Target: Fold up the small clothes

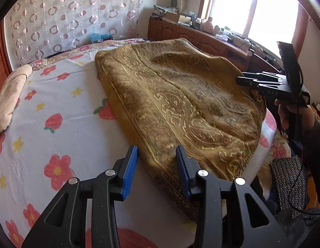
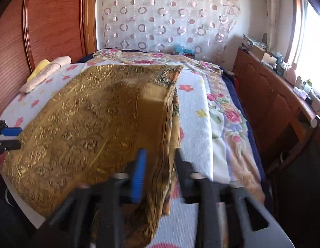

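Right claw (image 2: 158, 165) blurred, released, one gold paisley cloth (image 2: 87, 113) edge between pads; left claw (image 1: 157, 161) released, cloth ahead.

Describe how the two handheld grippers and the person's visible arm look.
Left gripper: black plastic linkage arms with silver pivot screws and ribbed blue pads. Right gripper: same black build, blue pad. Seen from the left wrist view, a black cable trails from it; the arm wears a dark grey sleeve.

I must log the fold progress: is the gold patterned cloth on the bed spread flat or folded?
Folded. The gold patterned cloth is doubled: in the right wrist view several layered edges stack along its right side, and one raised corner shows the plain underside.
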A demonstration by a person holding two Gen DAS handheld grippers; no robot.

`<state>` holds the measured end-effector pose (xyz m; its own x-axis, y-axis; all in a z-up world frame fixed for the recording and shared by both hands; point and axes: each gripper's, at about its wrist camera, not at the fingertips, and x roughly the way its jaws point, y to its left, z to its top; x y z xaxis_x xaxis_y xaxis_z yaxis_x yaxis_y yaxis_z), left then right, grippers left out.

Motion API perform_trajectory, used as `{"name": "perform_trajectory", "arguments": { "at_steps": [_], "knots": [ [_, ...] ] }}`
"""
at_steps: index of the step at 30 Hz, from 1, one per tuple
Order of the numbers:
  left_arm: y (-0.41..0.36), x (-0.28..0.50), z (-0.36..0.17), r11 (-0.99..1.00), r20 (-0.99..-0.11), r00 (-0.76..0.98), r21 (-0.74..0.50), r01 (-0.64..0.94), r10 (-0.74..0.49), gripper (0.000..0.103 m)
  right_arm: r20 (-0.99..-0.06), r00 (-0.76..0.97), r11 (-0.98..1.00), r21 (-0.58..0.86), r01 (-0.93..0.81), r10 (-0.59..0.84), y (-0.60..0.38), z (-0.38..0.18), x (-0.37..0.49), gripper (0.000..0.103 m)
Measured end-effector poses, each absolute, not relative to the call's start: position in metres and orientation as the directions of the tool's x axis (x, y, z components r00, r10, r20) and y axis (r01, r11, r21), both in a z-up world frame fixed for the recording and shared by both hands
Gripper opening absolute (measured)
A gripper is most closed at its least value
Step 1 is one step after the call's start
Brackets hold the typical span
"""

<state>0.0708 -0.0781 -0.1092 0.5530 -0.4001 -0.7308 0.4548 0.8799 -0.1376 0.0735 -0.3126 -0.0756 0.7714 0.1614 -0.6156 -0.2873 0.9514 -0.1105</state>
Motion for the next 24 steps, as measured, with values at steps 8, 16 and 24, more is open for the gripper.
{"name": "perform_trajectory", "arguments": {
  "at_steps": [8, 16, 24],
  "knots": [
    [-0.078, 0.052, -0.115, 0.858, -0.739, 0.515, -0.165, 0.486, -0.434, 0.039, -0.652, 0.742, 0.965, -0.056, -0.255, 0.158, -0.325, -0.091, 0.054, 0.047],
    [-0.072, 0.039, -0.115, 0.809, -0.721, 0.443, -0.279, 0.517, -0.532, 0.039, -0.672, 0.718, 0.966, -0.015, -0.257, 0.180, -0.327, -0.092, 0.047, 0.047],
    [-0.076, 0.030, -0.116, 0.797, -0.721, 0.438, -0.263, 0.544, -0.537, 0.018, -0.706, 0.680, 0.966, 0.023, -0.257, 0.198, -0.325, -0.085, 0.042, 0.047]
  ]
}}
